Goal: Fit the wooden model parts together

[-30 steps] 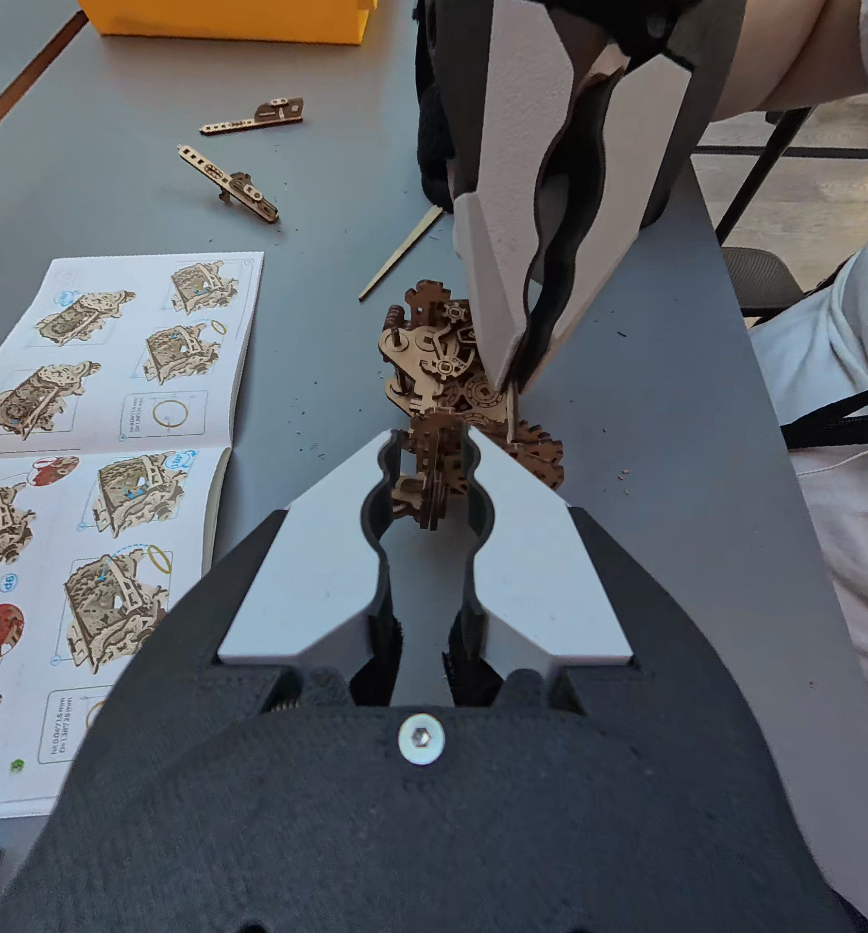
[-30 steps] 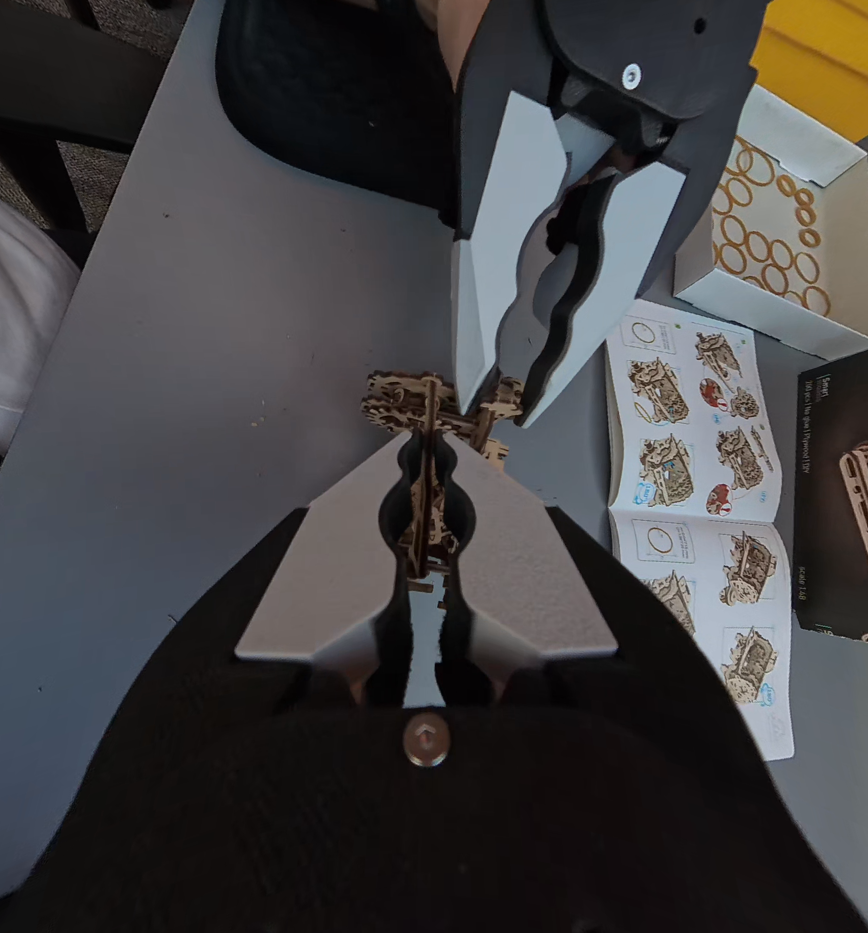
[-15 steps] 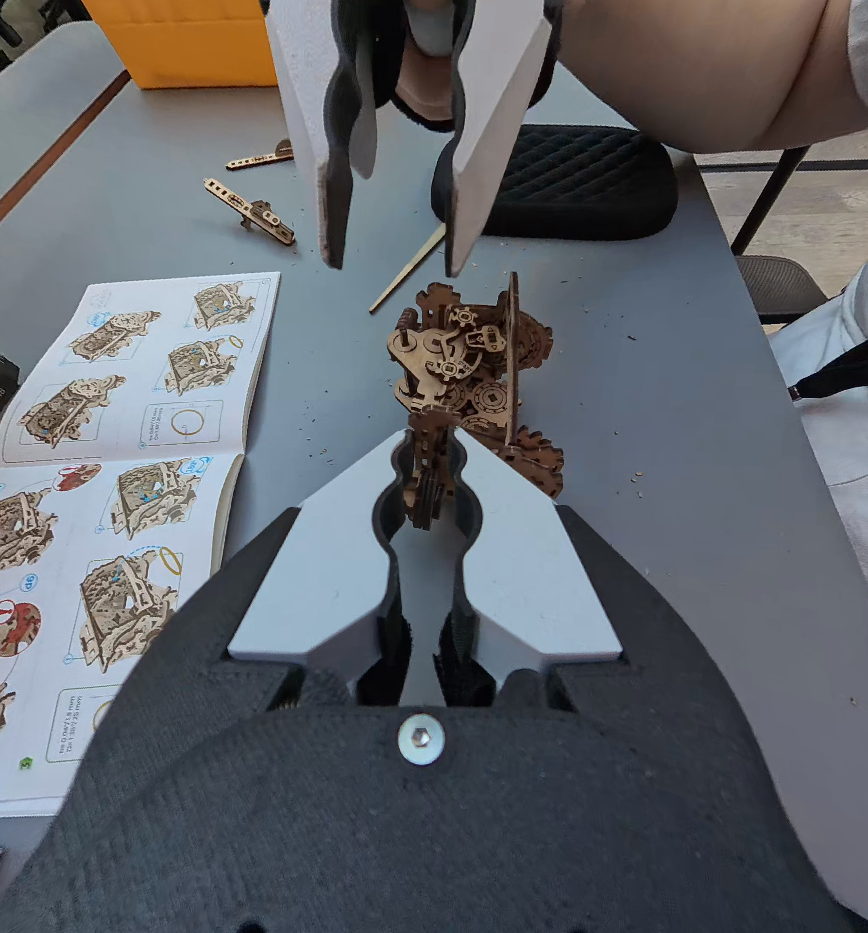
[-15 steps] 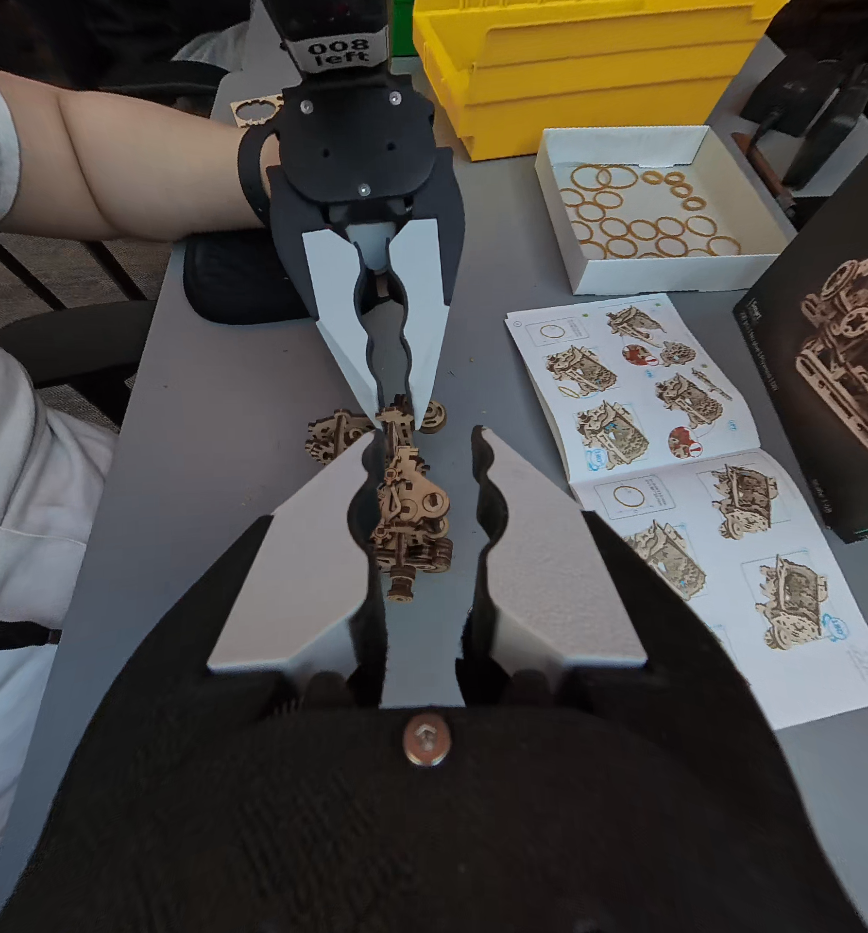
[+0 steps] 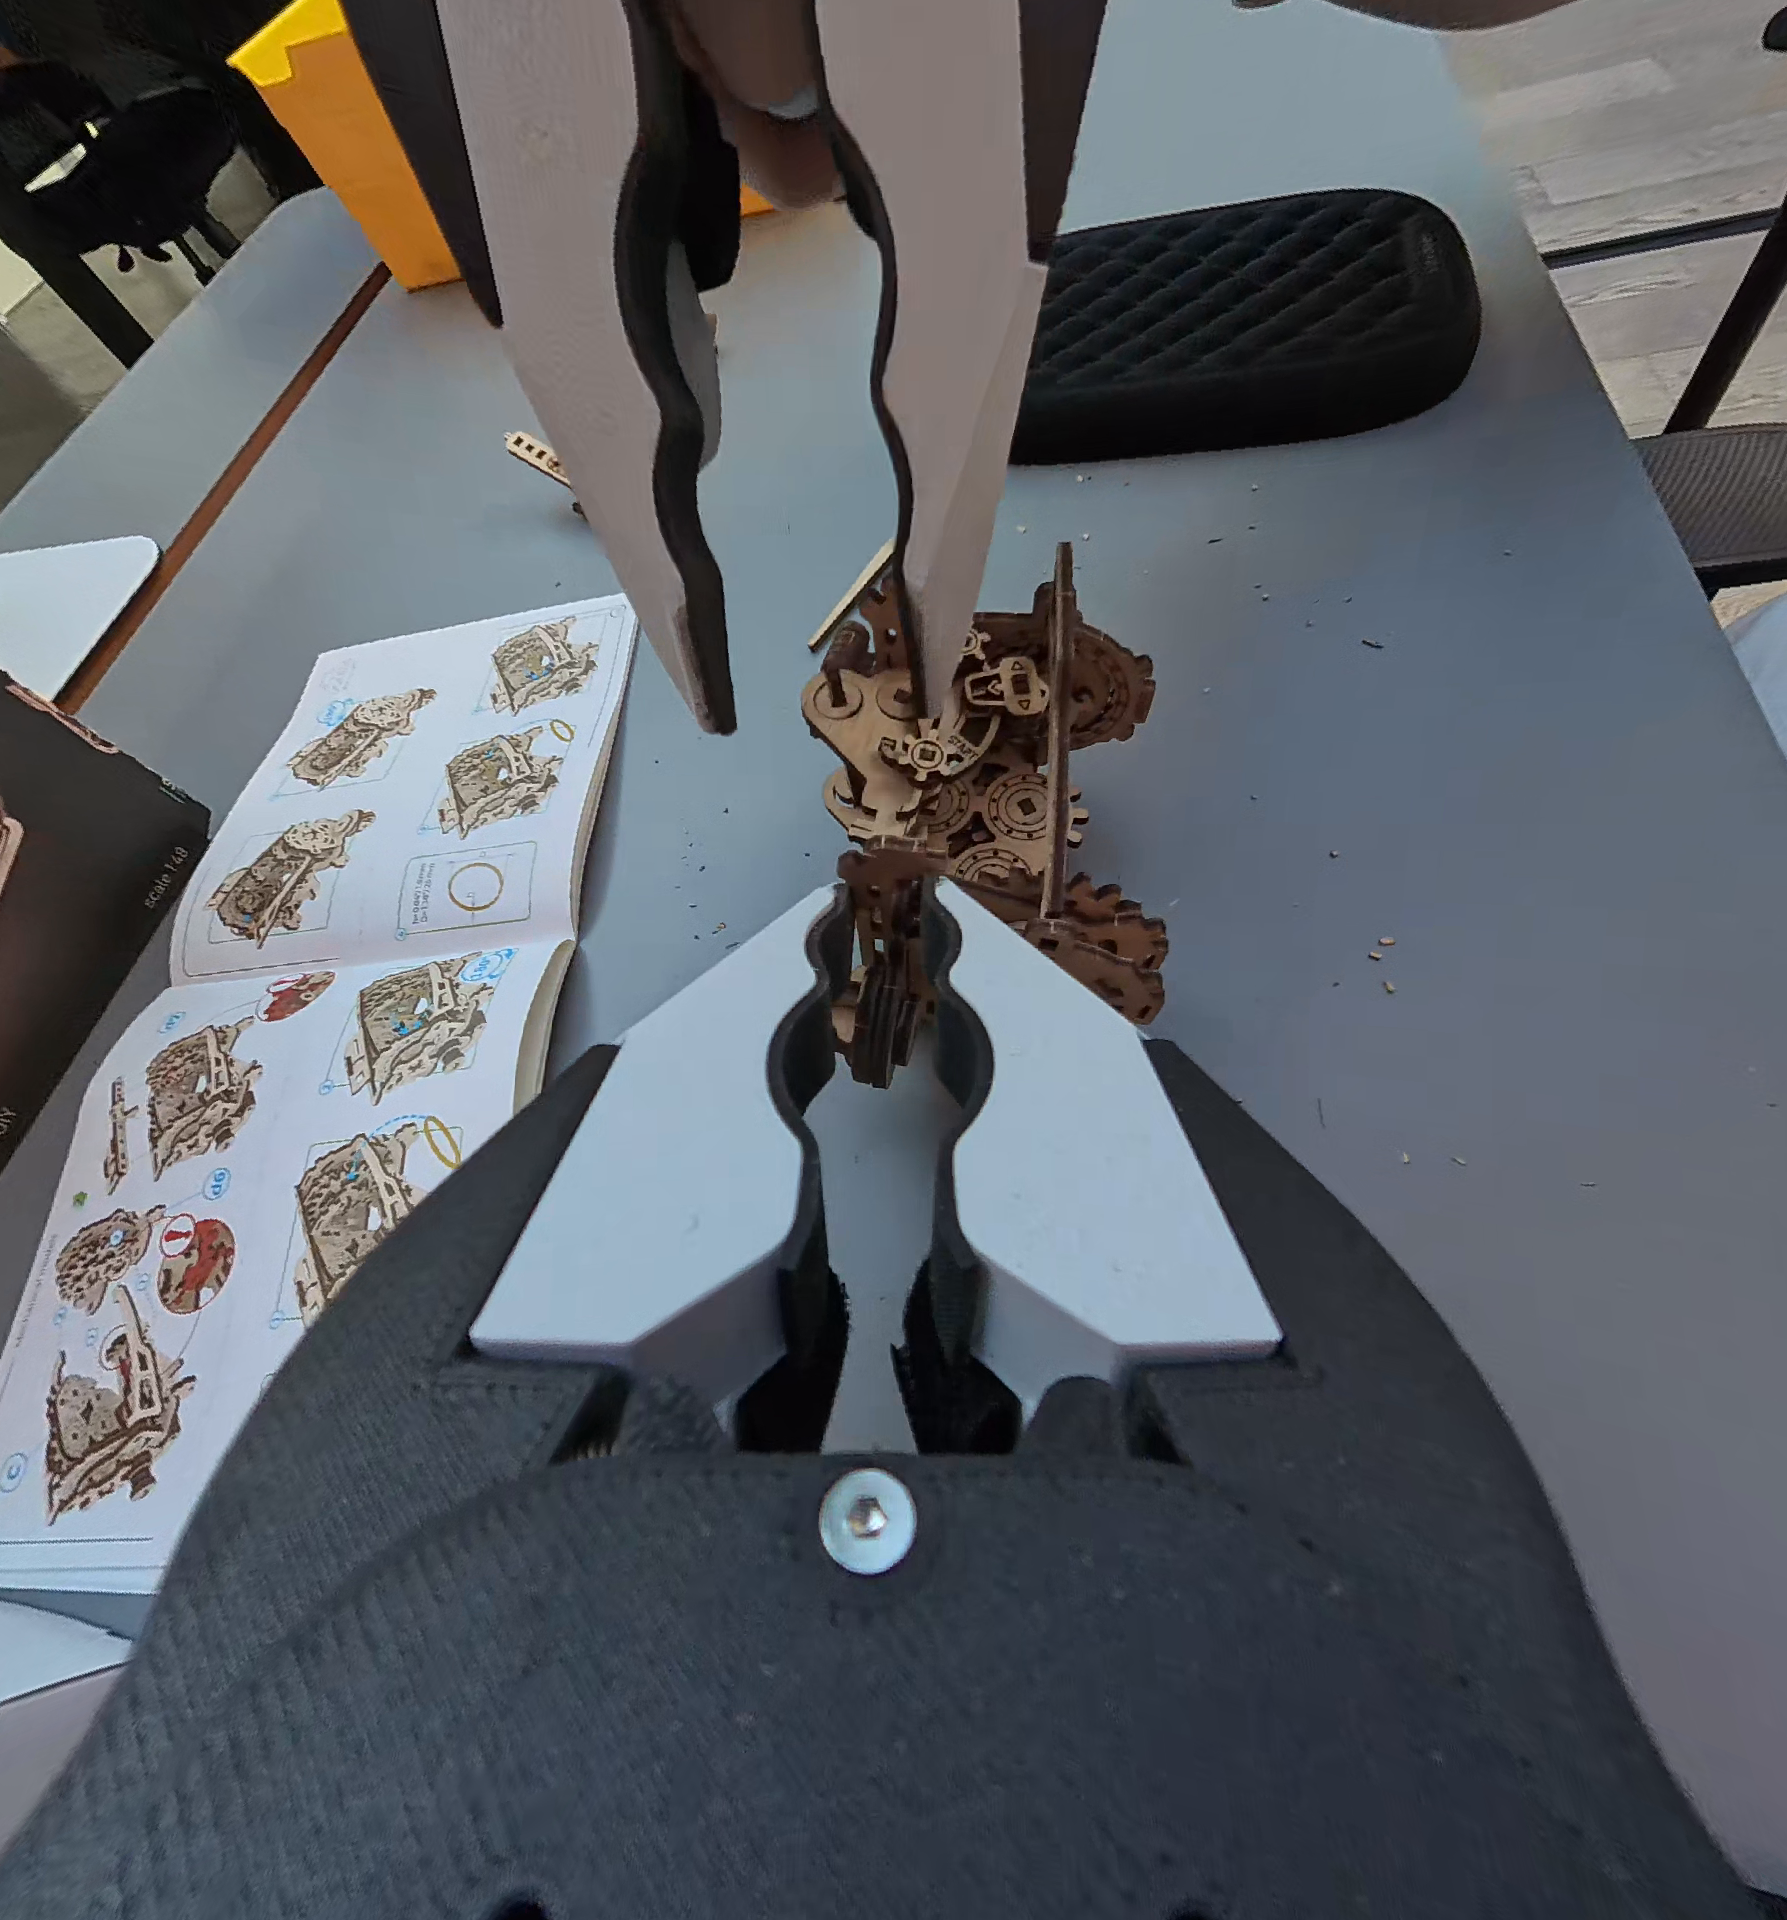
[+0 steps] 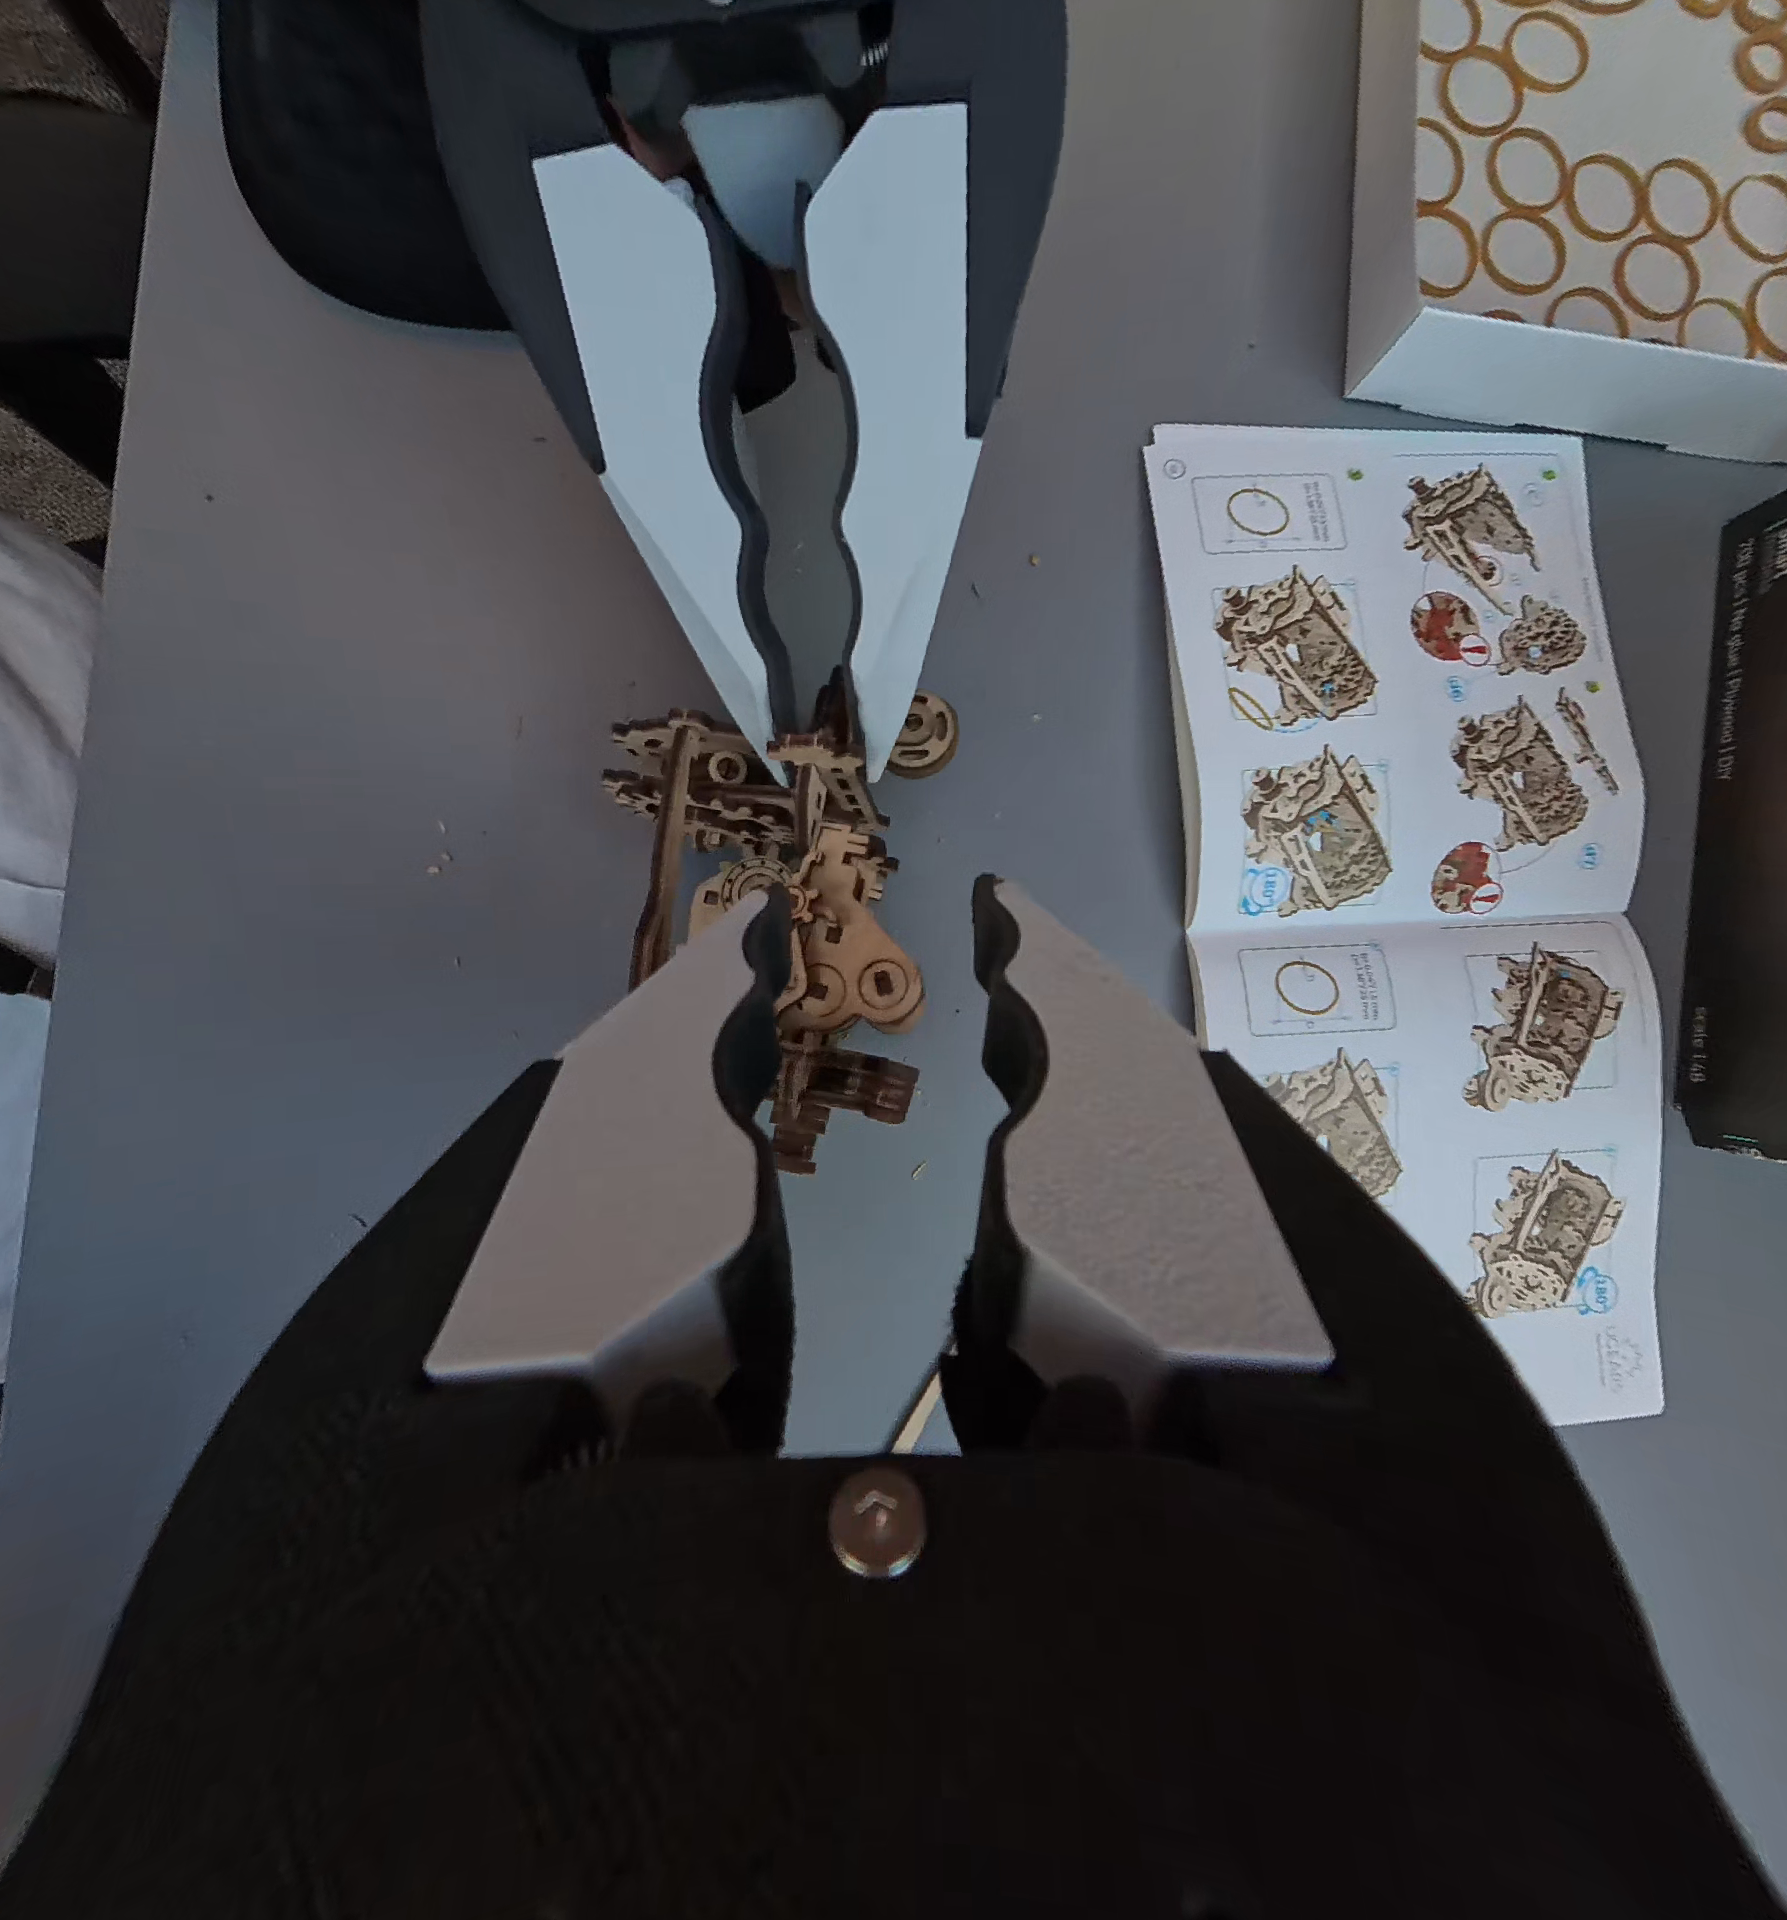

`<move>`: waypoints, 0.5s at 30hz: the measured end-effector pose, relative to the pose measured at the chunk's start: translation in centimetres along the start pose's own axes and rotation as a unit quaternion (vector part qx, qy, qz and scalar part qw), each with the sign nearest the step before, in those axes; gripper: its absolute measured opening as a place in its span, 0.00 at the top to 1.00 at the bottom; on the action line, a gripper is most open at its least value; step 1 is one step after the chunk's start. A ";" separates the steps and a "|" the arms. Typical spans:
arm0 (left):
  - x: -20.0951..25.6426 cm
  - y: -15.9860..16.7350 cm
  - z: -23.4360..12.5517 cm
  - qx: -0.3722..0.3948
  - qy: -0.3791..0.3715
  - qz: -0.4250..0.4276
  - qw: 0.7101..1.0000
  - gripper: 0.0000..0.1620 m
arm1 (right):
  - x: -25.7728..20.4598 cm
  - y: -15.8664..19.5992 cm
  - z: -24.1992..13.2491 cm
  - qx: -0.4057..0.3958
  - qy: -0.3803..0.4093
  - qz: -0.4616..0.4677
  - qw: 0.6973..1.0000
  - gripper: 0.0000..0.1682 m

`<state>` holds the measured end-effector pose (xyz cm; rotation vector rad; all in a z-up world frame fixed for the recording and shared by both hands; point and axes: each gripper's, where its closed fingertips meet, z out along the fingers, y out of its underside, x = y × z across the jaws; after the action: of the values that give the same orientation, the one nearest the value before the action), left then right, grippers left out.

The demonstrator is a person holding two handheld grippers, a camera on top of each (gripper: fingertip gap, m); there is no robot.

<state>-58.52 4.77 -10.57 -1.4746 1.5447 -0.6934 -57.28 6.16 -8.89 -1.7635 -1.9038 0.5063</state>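
Left gripper (image 5: 884,914) clamped on wooden model (image 5: 982,790); right gripper (image 6: 873,914) spread apart above it; grey table (image 5: 1440,831), booklet (image 6: 1408,831) alongside.

Both views are bright and evenly lit, with cool daylight on the grey table (image 5: 1440,883). In the left wrist view the light comes from beyond the jaws and to their left, where a pale, washed-out patch of floor glares. Soft shadows fall toward the camera beneath the wooden model (image 5: 972,790), and the black gripper body in the foreground stays dark but shows its weave sharply. The right wrist view is crisp between the jaws, while its own black body is nearly featureless. Wide-angle distortion bends the instruction booklet (image 6: 1408,883) and table edges outward. Little motion blur shows.
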 end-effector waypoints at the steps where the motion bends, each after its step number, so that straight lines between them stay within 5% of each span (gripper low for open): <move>1: 0.0 0.0 0.0 0.000 0.000 -0.001 1.000 0.94 | -0.1 0.1 0.2 -0.009 -0.009 0.000 1.000 0.80; 15: -0.5 0.1 0.0 0.007 -0.010 -0.011 1.000 0.94 | -1.1 1.1 2.5 -0.104 -0.078 0.071 0.989 0.89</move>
<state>-58.62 5.29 -10.56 -1.4856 1.5076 -0.6979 -57.79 5.29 -11.62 -2.0595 -2.0091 0.5265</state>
